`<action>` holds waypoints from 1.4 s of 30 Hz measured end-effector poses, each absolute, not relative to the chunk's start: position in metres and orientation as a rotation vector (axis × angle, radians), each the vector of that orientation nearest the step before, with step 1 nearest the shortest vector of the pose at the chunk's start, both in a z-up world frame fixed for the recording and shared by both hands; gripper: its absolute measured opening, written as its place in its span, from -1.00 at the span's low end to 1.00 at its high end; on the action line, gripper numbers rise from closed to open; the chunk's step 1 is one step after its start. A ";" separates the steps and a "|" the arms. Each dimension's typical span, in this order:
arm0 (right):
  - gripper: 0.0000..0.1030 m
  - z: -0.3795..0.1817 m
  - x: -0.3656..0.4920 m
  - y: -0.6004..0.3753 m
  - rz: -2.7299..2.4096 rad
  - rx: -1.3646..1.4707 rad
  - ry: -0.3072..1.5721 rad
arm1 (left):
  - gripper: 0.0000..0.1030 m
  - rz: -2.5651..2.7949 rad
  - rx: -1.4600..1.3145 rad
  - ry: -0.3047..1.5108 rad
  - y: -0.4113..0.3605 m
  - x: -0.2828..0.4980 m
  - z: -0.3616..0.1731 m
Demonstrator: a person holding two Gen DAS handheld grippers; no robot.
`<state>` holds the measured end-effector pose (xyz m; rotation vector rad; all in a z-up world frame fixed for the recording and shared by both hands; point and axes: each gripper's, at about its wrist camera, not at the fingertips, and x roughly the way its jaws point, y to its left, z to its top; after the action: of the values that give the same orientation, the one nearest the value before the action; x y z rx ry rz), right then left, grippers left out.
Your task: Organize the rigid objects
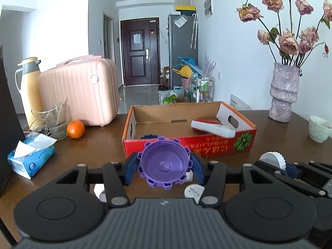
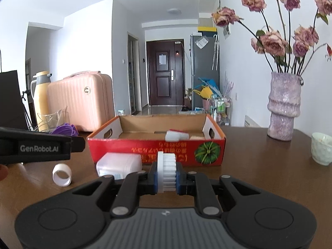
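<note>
On the brown table [image 1: 87, 151], before the red cardboard box [image 1: 186, 145], a purple toothed cap [image 1: 165, 165] is clamped in the left gripper [image 1: 165, 166] and a white ribbed cap [image 2: 166, 171] in the right gripper [image 2: 166, 178].

Two grippers: the left gripper [image 1: 165, 166] and the right gripper [image 2: 166, 175]; two toothed gear-like caps, one purple cap [image 1: 165, 166] and one white cap [image 2: 166, 173]; one red cardboard box [image 2: 157, 151] ahead of the grippers; one white ring [image 2: 61, 174]; one white plastic case [image 2: 119, 165]; one orange [image 1: 75, 129]; one vase [image 1: 284, 92]; one tissue pack [image 1: 31, 156].
</note>
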<state>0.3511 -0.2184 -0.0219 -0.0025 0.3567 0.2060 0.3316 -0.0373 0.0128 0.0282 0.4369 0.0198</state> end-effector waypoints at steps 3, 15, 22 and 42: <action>-0.71 -0.017 0.359 -0.216 0.197 -0.008 0.336 | 0.07 0.024 0.018 0.425 -0.037 0.339 0.017; -0.71 -0.004 0.402 -0.208 0.169 -0.013 0.273 | 0.07 0.039 -0.016 0.414 -0.033 0.380 0.025; -0.71 0.002 0.431 -0.210 0.175 0.003 0.270 | 0.07 0.051 -0.034 0.414 -0.030 0.407 0.026; -0.71 -0.002 0.525 -0.227 0.156 0.029 0.327 | 0.07 0.089 -0.048 0.448 -0.019 0.483 0.022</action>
<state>0.5246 -0.2272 -0.0019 0.0289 0.3269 0.1563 0.4826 -0.0189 0.0216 -0.0480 0.4483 0.0886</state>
